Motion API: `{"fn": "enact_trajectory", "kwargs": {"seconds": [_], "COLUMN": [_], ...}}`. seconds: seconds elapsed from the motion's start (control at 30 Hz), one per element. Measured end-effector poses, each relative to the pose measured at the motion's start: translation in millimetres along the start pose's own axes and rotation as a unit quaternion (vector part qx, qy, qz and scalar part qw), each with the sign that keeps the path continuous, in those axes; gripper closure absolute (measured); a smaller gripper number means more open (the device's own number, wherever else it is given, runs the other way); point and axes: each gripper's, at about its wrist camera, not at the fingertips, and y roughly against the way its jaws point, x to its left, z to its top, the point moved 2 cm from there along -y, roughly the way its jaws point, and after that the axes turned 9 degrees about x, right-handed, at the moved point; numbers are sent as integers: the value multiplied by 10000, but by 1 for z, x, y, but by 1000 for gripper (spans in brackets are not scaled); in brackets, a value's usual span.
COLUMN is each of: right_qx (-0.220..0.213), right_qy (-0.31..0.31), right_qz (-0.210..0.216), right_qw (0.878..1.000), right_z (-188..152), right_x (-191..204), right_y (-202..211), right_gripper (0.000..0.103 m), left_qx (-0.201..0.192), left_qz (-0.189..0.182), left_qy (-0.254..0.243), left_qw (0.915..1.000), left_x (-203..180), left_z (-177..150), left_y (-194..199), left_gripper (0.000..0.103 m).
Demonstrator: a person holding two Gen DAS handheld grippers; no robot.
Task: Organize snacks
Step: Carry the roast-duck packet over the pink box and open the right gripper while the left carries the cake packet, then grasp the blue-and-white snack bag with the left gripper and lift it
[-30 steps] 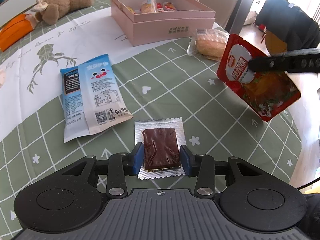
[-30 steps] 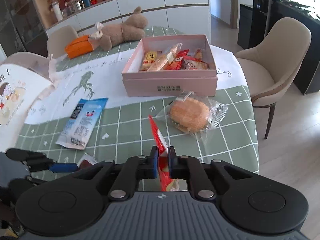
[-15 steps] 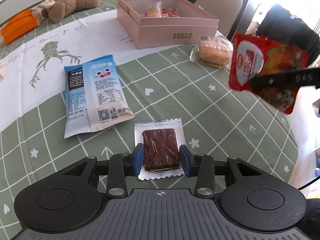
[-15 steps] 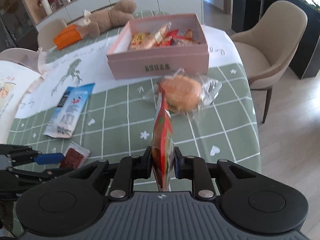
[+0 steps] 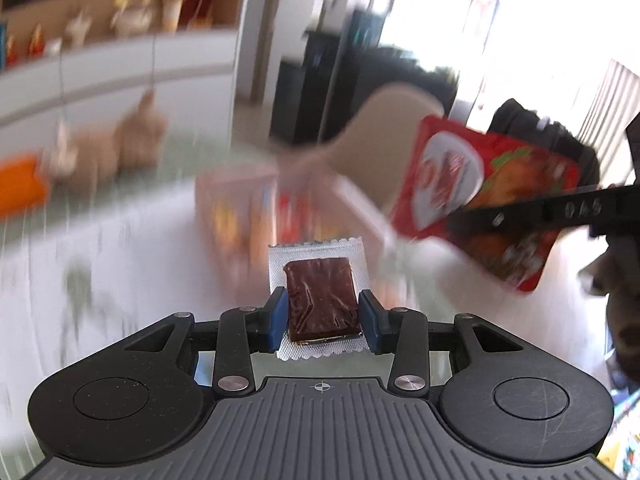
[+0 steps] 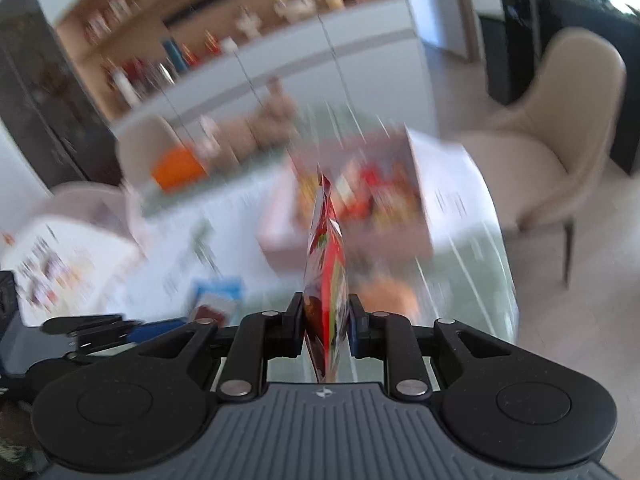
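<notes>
Left wrist view: the left gripper [image 5: 323,316] pinches a clear-wrapped brown snack [image 5: 320,300] by its 2 side edges, blue pads pressed against the wrapper, so the packet lies flat and juts forward, off the table. Ahead, heavily blurred, sits the pink box [image 5: 240,196] with coloured packets inside, probably the place both snacks are meant for. To the right, a dark finger of the right gripper [image 5: 532,208] crosses a red pouch [image 5: 480,200], carrying it in the air near the box.

Right wrist view: the right gripper [image 6: 325,320] clamps the red pouch [image 6: 326,272] edge-on, jaws nearly together on its thin body, the pouch standing upright between them and aimed at the pink box [image 6: 360,224]. Low on the left, the left gripper [image 6: 132,330] shows with the brown snack [image 6: 210,312] at its tip. A blurred bun-like packet [image 6: 390,294] lies on the table [image 6: 472,272] before the box.
</notes>
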Motion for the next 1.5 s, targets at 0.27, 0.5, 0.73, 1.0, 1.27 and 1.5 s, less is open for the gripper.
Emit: {"fn": "enact_trajectory", "kwargs": {"seconds": [0.27, 0.5, 0.73, 1.0, 1.27, 1.5], "right_qx": [-62, 444, 905, 949, 1043, 1127], "right_qy": [-19, 172, -59, 427, 738, 5], "right_qz": [-220, -827, -1125, -965, -1251, -1336], "right_qw": [9997, 9954, 9895, 9899, 9839, 9846], "right_z": [107, 41, -12, -38, -28, -29], "right_x": [-22, -60, -61, 1, 11, -42], "right_y": [-65, -86, -115, -124, -135, -142], "right_gripper": [39, 39, 39, 28, 22, 22], "left_qx": [-203, 306, 989, 1150, 1476, 998], "left_qz": [24, 416, 1100, 1189, 477, 802], "left_qy": [696, 1023, 1814, 1611, 696, 739], "left_qw": [9974, 9934, 9722, 9730, 9854, 9890], "left_x": [49, 85, 123, 118, 74, 54], "left_z": [114, 40, -71, -115, -117, -107], "left_y": [-78, -75, -66, -63, -68, -44], "left_gripper": [61, 61, 61, 59, 59, 61]}}
